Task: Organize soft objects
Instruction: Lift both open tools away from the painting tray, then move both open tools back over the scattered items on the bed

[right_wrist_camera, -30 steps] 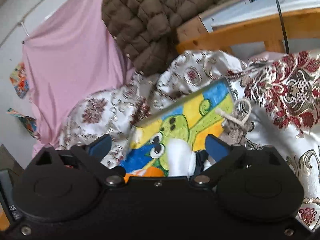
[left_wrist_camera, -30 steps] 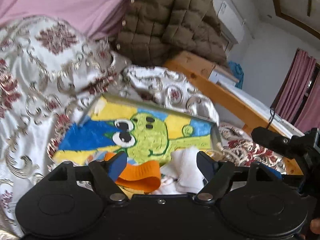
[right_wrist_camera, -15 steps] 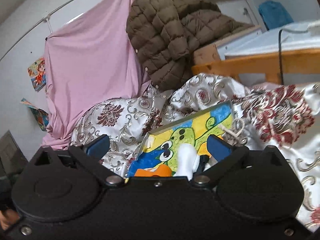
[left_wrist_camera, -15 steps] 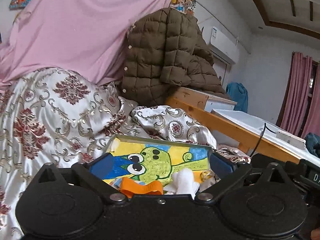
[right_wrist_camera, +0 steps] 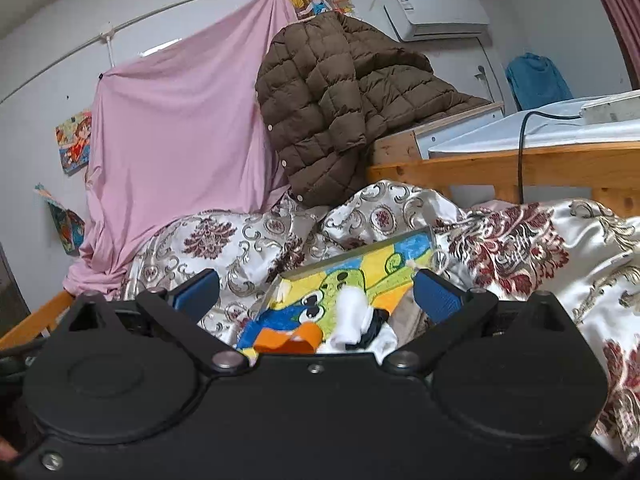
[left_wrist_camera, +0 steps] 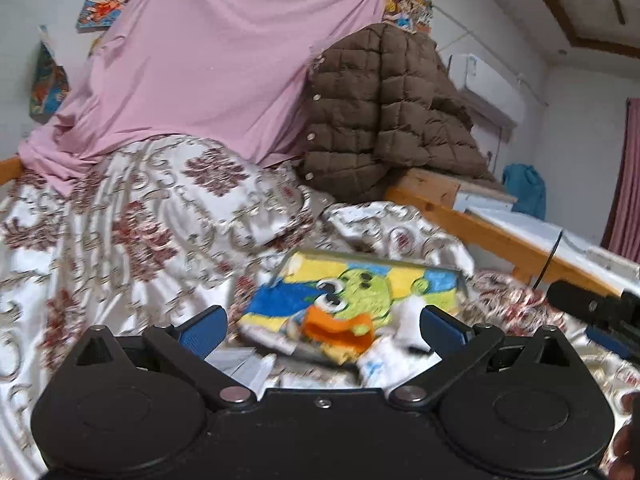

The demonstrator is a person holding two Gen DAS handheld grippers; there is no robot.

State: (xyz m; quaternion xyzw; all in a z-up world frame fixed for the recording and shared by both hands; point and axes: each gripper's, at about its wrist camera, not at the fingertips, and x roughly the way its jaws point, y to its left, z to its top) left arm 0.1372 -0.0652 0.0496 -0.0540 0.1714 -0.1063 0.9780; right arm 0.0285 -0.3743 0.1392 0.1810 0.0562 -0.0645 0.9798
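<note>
A clear box lined with a bright frog-cartoon cloth [left_wrist_camera: 360,292] lies on the patterned bedspread [left_wrist_camera: 132,240]. An orange cloth [left_wrist_camera: 340,328] and white socks [left_wrist_camera: 384,356] lie at its near end. My left gripper [left_wrist_camera: 322,326] is open and empty, held back from the box. My right gripper [right_wrist_camera: 316,290] is open and empty too, with the box [right_wrist_camera: 360,280], the orange cloth [right_wrist_camera: 288,338] and a white sock [right_wrist_camera: 352,316] between its fingers in view. The right gripper's tip shows at the right edge of the left wrist view [left_wrist_camera: 592,304].
A brown quilted jacket [right_wrist_camera: 336,96] hangs over a wooden bed frame [right_wrist_camera: 500,164] behind the box. A pink sheet [left_wrist_camera: 208,72] hangs at the back. A cable [right_wrist_camera: 524,152] runs over the frame on the right.
Both grippers have pulled back and tilted up, so the box looks smaller and lower. The left jaws have opened wider and no longer sit around the orange cloth.
</note>
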